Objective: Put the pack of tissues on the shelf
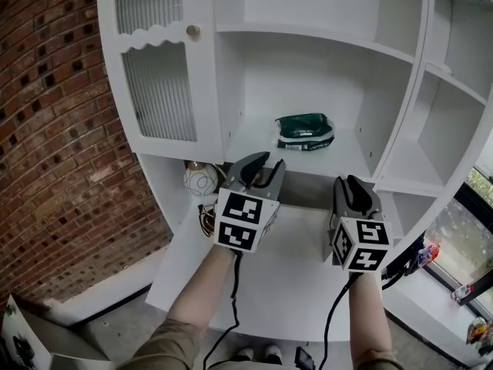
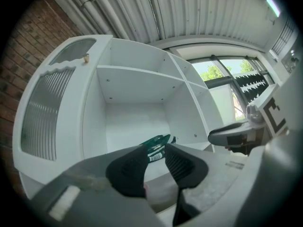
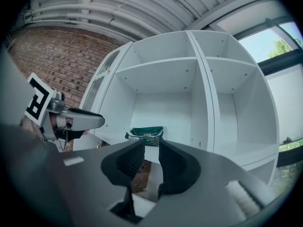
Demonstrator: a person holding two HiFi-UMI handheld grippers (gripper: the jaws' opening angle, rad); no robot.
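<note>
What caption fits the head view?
Tissue pack on the white shelf; left gripper and right gripper empty in front.

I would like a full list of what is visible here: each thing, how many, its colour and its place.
pack of tissues: one, green and white, on the middle shelf
cabinet: one, white, straight ahead
door: one, white with ribbed glass, cabinet's left
ball: one, whitish, under that shelf, left
brick wall: one, red-brown, far left
left gripper: one, grey, jaws apart, empty
right gripper: one, grey, jaws apart, empty
</note>
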